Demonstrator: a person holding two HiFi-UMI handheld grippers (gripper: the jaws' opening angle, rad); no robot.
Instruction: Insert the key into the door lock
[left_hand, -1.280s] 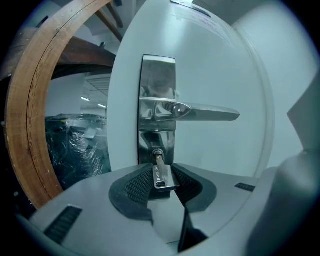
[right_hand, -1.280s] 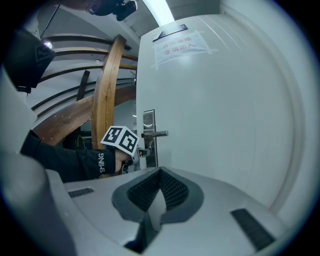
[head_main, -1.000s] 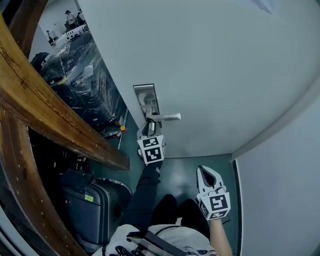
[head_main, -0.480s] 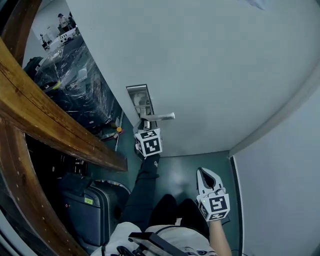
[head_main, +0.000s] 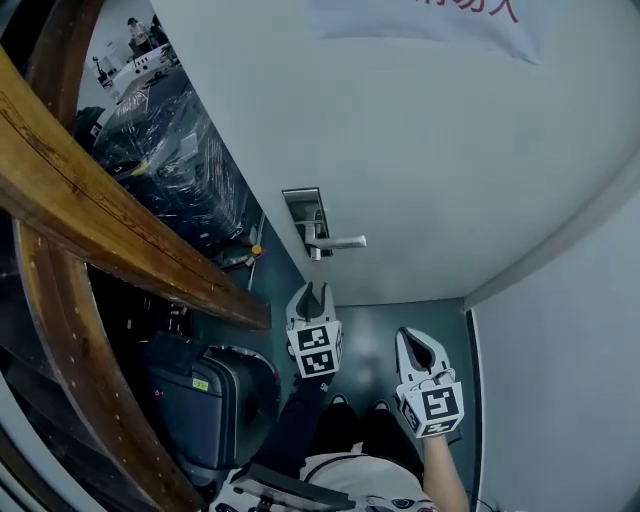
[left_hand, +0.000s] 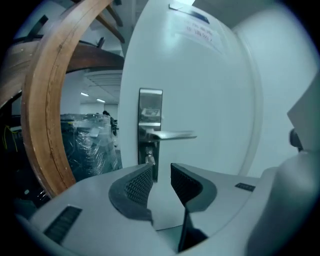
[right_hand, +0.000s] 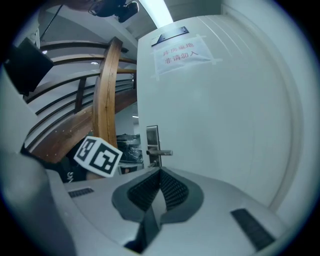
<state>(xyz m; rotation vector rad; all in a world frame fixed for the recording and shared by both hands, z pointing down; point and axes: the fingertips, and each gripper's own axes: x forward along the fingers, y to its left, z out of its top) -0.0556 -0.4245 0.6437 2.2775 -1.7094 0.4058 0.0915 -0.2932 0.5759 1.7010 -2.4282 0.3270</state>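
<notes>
The white door (head_main: 430, 150) carries a steel lock plate (head_main: 304, 212) with a lever handle (head_main: 342, 242). Just below the handle a small metal piece that looks like the key (left_hand: 149, 159) sticks out of the lock cylinder. My left gripper (head_main: 313, 290) hangs a short way back from the lock, under it, open with nothing between its ribbed pads (left_hand: 138, 184). In the left gripper view, the plate (left_hand: 150, 107) and handle (left_hand: 172, 134) stand straight ahead of the left gripper (left_hand: 161, 172). My right gripper (head_main: 412, 342) is lower right, shut and empty, also aimed at the door (right_hand: 160, 175).
A curved wooden beam (head_main: 110, 225) runs along the left. Behind it are plastic-wrapped goods (head_main: 170, 165), and a dark suitcase (head_main: 205, 405) stands on the floor. A paper notice (right_hand: 181, 52) is taped high on the door. A white wall (head_main: 560, 380) closes the right side.
My left gripper has drawn back and down from the lock, where it was a second ago, and now stands open. The right gripper has barely moved.
</notes>
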